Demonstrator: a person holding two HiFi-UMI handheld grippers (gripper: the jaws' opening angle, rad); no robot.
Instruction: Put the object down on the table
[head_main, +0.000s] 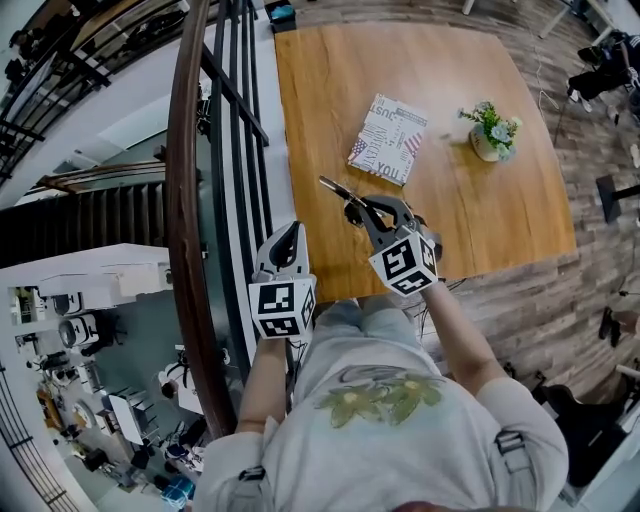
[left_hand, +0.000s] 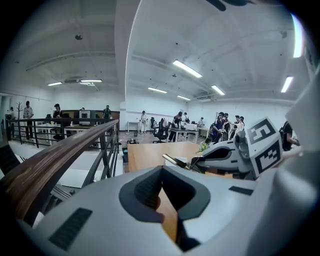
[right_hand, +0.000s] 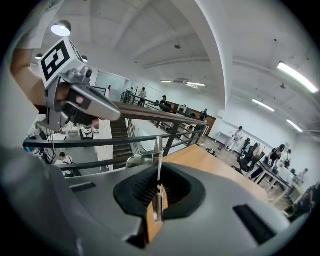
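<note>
Two grippers are out in front of the person in the head view, and the right gripper (head_main: 352, 210) has its jaws pinched on a slim metal utensil (head_main: 333, 187); which kind, I can't tell. Its long axis runs from the jaws up and to the left, free end aimed at the far left of the wooden table (head_main: 330, 80), and it sits over the table's near edge; touching or not, I can't say. Just beyond it lies a flat printed book (head_main: 388, 138), with "JUST" and "YOU" readable on the cover, and further right a small potted plant (head_main: 492, 130). The left gripper (head_main: 293, 232) is by the wooden handrail (head_main: 185, 200), off the table's left edge. Over to the left gripper view: the left gripper (left_hand: 162, 190) has its jaws drawn together, nothing between them, and past them the right gripper (left_hand: 194, 161) pokes the utensil (left_hand: 172, 160) leftward and slightly up above the table (left_hand: 150, 150). Right gripper view now: the right gripper (right_hand: 156, 200) is clamped on the utensil (right_hand: 158, 165), seen edge-on, a thin strip running straight out along the jaws, with the table (right_hand: 210, 160) beyond and the left gripper (right_hand: 95, 107) at upper left.
</note>
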